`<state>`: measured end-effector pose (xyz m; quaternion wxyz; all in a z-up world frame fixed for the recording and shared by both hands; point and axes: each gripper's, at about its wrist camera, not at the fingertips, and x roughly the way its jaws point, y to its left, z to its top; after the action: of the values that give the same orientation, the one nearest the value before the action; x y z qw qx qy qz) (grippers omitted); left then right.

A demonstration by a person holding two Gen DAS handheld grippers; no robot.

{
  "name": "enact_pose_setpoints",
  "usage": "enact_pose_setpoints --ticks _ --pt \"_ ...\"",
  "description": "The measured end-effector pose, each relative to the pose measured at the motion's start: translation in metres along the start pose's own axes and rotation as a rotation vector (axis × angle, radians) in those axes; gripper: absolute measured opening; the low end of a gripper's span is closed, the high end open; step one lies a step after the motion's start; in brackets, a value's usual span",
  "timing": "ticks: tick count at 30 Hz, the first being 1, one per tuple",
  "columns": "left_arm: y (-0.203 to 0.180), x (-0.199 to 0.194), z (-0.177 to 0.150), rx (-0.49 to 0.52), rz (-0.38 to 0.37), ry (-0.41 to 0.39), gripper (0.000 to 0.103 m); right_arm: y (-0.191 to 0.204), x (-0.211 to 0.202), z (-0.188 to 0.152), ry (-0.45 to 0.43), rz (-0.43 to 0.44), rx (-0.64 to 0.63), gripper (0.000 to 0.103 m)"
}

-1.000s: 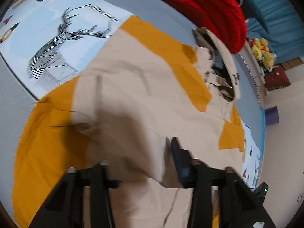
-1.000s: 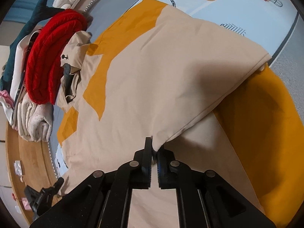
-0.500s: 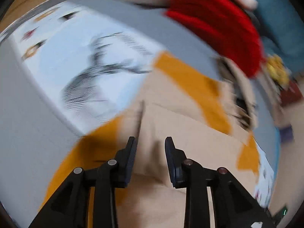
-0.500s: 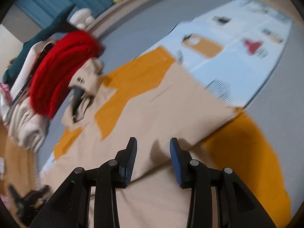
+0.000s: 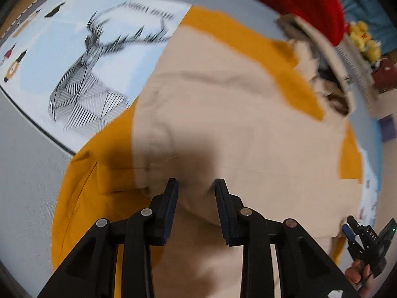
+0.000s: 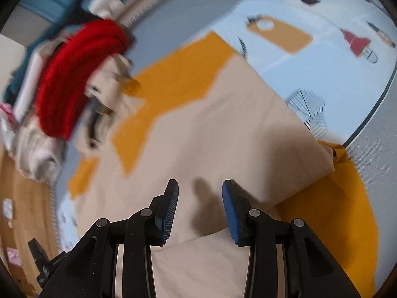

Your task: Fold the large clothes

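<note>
Both the left tongs [image 5: 196,191] and right tongs [image 6: 200,192] hovered spread and empty above the beige-and-orange garment [image 5: 235,124] lying folded beneath them, so regripping an edge seemed next.

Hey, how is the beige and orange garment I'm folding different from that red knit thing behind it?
The beige and mustard-orange garment is smooth, thin cloth laid out flat, with one fold across it; the red chunky knit garment is ribbed, thick and bunched in a heap. The beige one fills the middle of the mat; the red one sits at its far edge atop other clothes. Neither is held: left tongs and right tongs both stand open.
</note>
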<state>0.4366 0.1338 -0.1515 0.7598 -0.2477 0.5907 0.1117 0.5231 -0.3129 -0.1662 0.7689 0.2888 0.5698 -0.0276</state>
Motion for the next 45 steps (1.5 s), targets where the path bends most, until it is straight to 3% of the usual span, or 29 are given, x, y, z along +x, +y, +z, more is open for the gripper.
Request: enact_pose_setpoints --ticks 4,9,11,13,14,16,21,26,33,41,45 --pt "-0.002 -0.007 0.002 -0.002 -0.003 -0.003 0.027 -0.001 0.000 -0.002 0.007 -0.052 0.016 0.038" --pt "-0.014 -0.031 0.002 0.062 -0.003 -0.092 0.027 0.018 -0.016 0.000 -0.077 -0.068 -0.069 0.038" --pt "-0.009 -0.020 0.003 0.053 0.025 -0.067 0.027 0.018 -0.003 0.000 -0.016 -0.095 -0.097 0.039" --pt "0.000 0.000 0.001 0.021 0.060 0.031 0.027 0.009 0.005 -0.003 0.046 -0.122 -0.070 0.039" --pt "0.004 -0.002 -0.002 0.004 0.057 0.039 0.027 0.006 0.001 -0.005 0.039 -0.126 -0.061 0.039" --pt "-0.003 -0.015 -0.001 0.014 0.054 0.006 0.027 0.014 -0.010 -0.003 -0.001 -0.143 -0.107 0.039" --pt "-0.042 -0.079 -0.004 0.149 0.037 -0.231 0.027 0.047 -0.063 0.001 -0.185 -0.130 -0.253 0.039" --pt "-0.065 -0.105 -0.012 0.212 0.019 -0.350 0.035 0.080 -0.112 -0.009 -0.336 -0.136 -0.408 0.057" --pt "-0.085 -0.122 -0.027 0.296 0.056 -0.441 0.044 0.093 -0.154 -0.023 -0.411 -0.181 -0.531 0.060" --pt "-0.099 -0.129 -0.024 0.349 0.058 -0.463 0.044 0.089 -0.170 -0.016 -0.384 -0.165 -0.533 0.060" --pt "-0.117 -0.116 0.010 0.350 0.053 -0.419 0.028 0.086 -0.166 -0.012 -0.368 -0.182 -0.540 0.059"
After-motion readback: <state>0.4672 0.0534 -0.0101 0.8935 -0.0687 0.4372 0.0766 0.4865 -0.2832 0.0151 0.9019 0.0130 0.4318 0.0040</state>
